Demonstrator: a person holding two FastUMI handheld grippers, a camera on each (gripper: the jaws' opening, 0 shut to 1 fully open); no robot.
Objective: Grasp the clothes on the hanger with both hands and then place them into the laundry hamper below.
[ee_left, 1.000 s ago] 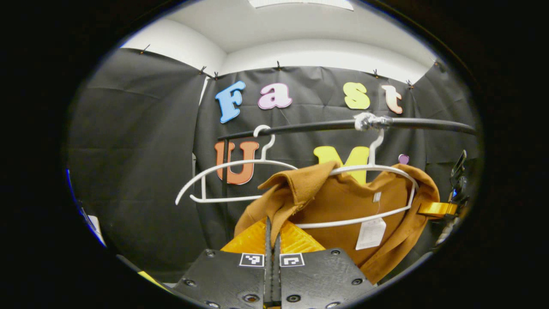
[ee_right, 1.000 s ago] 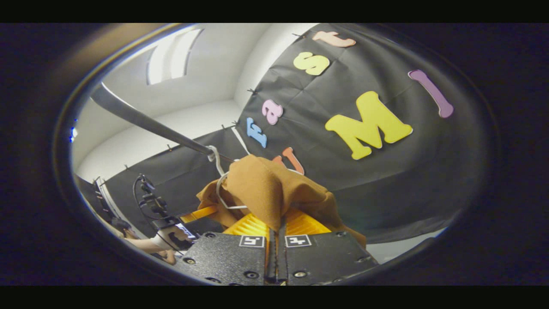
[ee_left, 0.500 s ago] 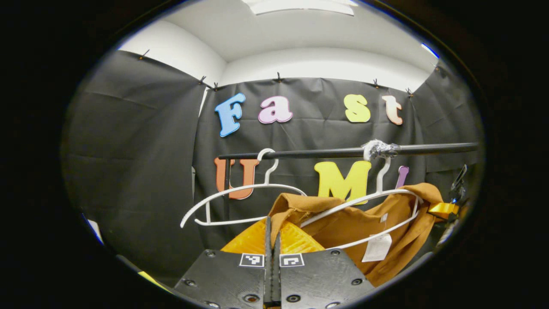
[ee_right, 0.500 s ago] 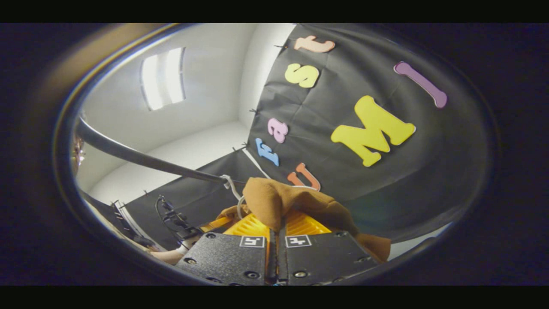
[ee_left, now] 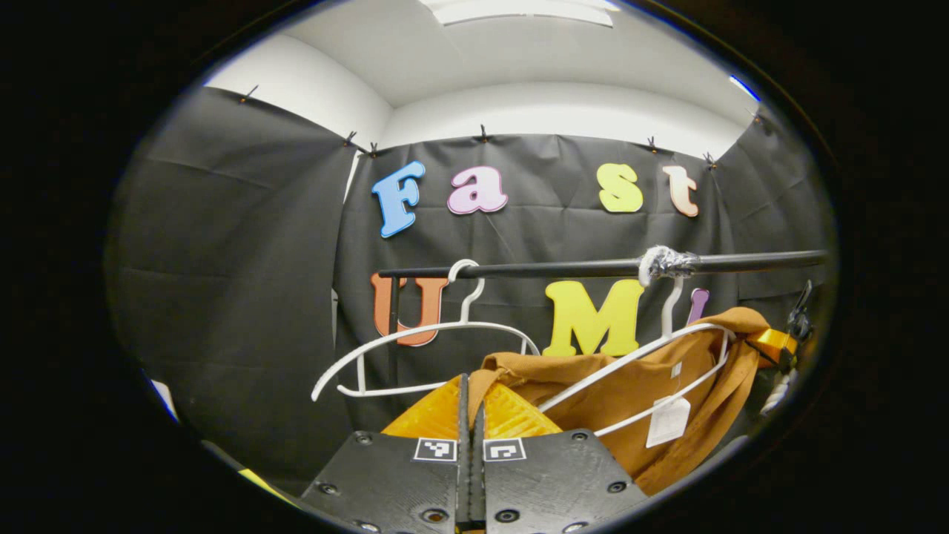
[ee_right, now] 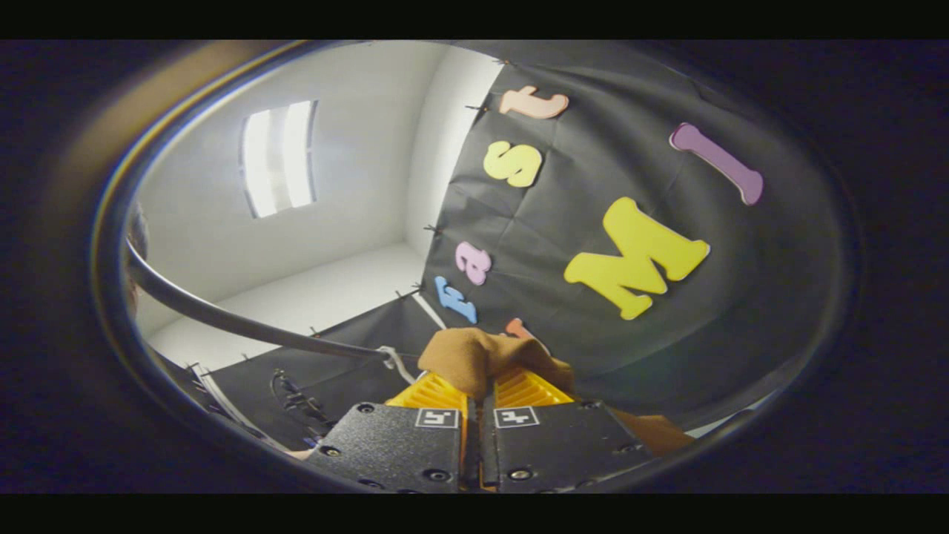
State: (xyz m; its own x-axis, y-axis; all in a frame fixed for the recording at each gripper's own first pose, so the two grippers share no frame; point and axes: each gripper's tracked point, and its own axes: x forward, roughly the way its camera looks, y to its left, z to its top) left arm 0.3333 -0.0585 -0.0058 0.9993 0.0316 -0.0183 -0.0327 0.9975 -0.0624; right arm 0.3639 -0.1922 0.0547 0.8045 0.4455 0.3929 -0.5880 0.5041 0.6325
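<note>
Booth rail [ee_left: 563, 267]; garment [ee_left: 637, 386] between claws.

Garment [ee_left: 637, 386]: matt brown woven cloth, paper tag [ee_left: 667, 421]. Hangers [ee_left: 415, 348]: smooth white plastic. Rail [ee_left: 563, 267]: smooth, dark, slight sheen.

Black cloth wall [ee_left: 245, 245], white ceiling [ee_left: 519, 52], bright ceiling light [ee_right: 278, 157].

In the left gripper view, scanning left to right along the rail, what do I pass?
Empty white hanger → left tool clamped on the brown garment's near edge → second white hanger with the garment draped on it, hook taped to the black rail → white tag → right tool at the garment's far end.
</note>
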